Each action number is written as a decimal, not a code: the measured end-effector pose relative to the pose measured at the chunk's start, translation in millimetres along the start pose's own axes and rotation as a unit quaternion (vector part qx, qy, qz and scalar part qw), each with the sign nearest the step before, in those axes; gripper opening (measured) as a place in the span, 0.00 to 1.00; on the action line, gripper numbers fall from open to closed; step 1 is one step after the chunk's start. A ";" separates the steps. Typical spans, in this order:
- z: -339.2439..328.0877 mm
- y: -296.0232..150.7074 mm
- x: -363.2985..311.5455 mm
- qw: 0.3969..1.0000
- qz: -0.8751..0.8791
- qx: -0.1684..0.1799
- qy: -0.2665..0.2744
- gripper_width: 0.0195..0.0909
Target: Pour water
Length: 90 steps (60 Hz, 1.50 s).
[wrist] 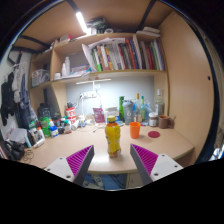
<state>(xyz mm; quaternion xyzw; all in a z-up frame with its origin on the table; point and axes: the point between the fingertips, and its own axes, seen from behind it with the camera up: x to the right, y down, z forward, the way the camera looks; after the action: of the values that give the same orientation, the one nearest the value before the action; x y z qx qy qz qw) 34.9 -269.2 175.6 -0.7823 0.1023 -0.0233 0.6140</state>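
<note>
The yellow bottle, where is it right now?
In the gripper view, the yellow bottle stands on the wooden desk, just ahead of the open gripper and centred between its fingers, with an orange cup close beside it.

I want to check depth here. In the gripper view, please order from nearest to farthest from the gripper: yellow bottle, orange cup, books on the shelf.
1. Yellow plastic bottle, between the open fingers of the gripper.
2. Orange cup, beyond, slightly right, on the desk.
3. Row of books, on the wall shelf, above.
</note>
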 end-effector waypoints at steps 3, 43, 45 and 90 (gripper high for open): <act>33.2 5.5 -2.1 1.000 -0.008 0.002 -0.001 0.89; 278.4 68.9 -9.4 0.995 -0.051 -0.066 -0.051 0.14; 281.7 56.8 -16.0 0.995 -0.040 -0.066 -0.067 0.13; 355.4 -125.3 0.8 0.421 0.866 -0.110 -0.248 0.13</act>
<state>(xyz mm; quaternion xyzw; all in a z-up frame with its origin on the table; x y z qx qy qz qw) 109.7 98.6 209.4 -0.3143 0.5709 0.7266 0.2178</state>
